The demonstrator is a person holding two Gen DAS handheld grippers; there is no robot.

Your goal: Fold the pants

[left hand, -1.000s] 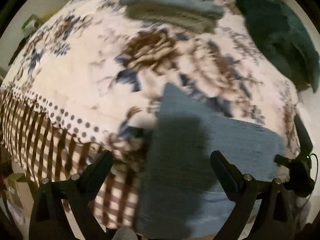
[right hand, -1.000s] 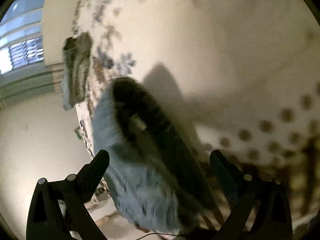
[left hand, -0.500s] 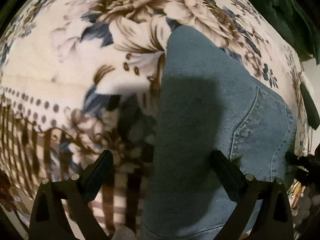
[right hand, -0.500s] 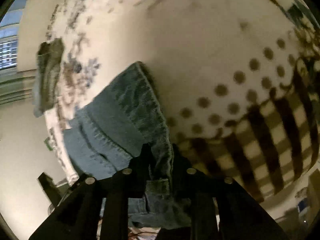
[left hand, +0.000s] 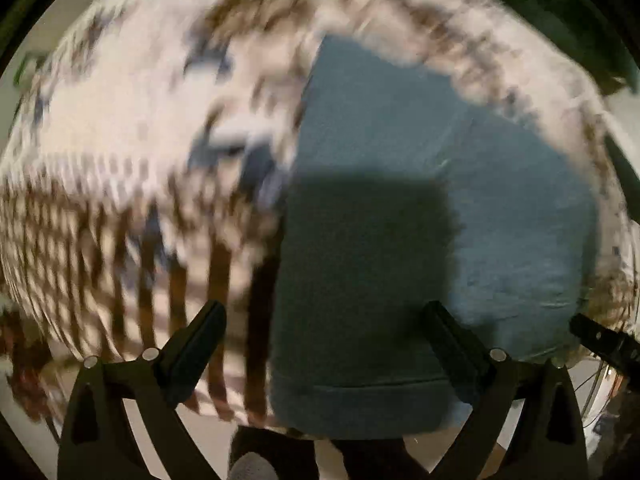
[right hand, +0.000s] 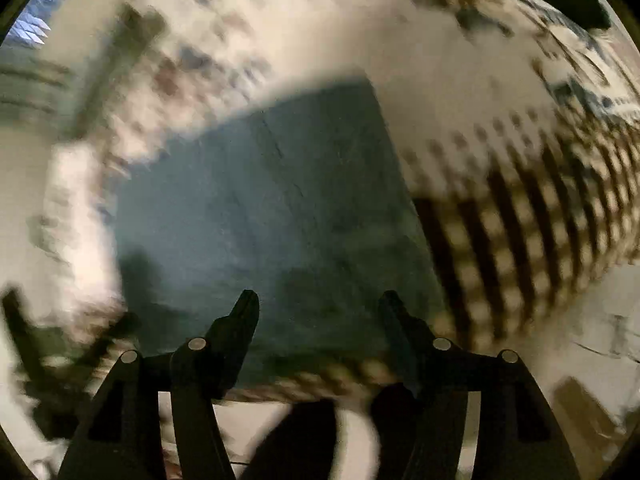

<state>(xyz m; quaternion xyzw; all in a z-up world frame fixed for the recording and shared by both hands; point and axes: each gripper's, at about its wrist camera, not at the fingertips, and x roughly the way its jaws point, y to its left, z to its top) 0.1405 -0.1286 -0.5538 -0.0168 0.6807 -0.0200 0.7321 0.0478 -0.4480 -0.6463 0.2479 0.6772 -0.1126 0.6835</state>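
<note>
The blue denim pants [left hand: 420, 200] lie folded flat on the floral blanket [left hand: 140, 100], their hem near the bed's front edge. They also show in the right wrist view [right hand: 280, 200]. My left gripper [left hand: 324, 320] is open and empty, held above the pants' near end. My right gripper [right hand: 318, 312] is open and empty, just above the pants' near edge. Both views are blurred by motion.
The blanket's brown checked border [left hand: 160, 280] hangs over the bed's front edge. It also shows in the right wrist view [right hand: 520, 220]. A dark green garment [left hand: 560, 8] lies at the far right of the bed. A window [right hand: 32, 32] is at the far left.
My right gripper has let go of the pants' edge and opened, and the pants now lie flat. My left gripper has pulled back a little, staying open.
</note>
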